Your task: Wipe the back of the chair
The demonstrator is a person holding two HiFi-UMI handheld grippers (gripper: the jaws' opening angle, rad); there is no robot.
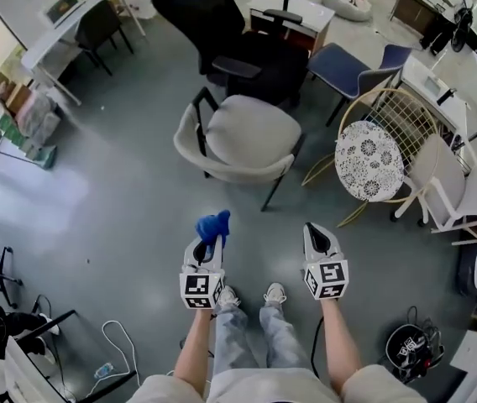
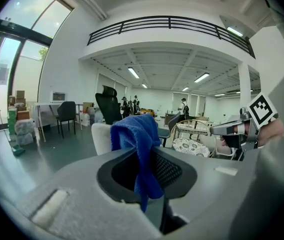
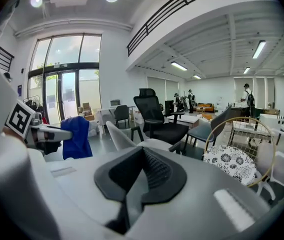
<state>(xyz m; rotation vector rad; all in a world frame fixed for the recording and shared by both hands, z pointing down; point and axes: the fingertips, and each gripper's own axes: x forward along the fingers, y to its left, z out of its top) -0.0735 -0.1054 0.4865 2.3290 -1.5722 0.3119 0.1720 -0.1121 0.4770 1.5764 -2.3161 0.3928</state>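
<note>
A light grey tub chair stands on the floor ahead of me, its curved back toward the left. In the left gripper view its back shows behind the cloth; in the right gripper view the chair is at centre left. My left gripper is shut on a blue cloth, which bunches above the jaws and hangs down between them. It is held well short of the chair. My right gripper is level with the left, shut on nothing.
A black office chair stands behind the grey chair. At right are a round wire chair with a patterned cushion, a blue chair and a white chair. Cables lie at lower left, a dark bag at lower right.
</note>
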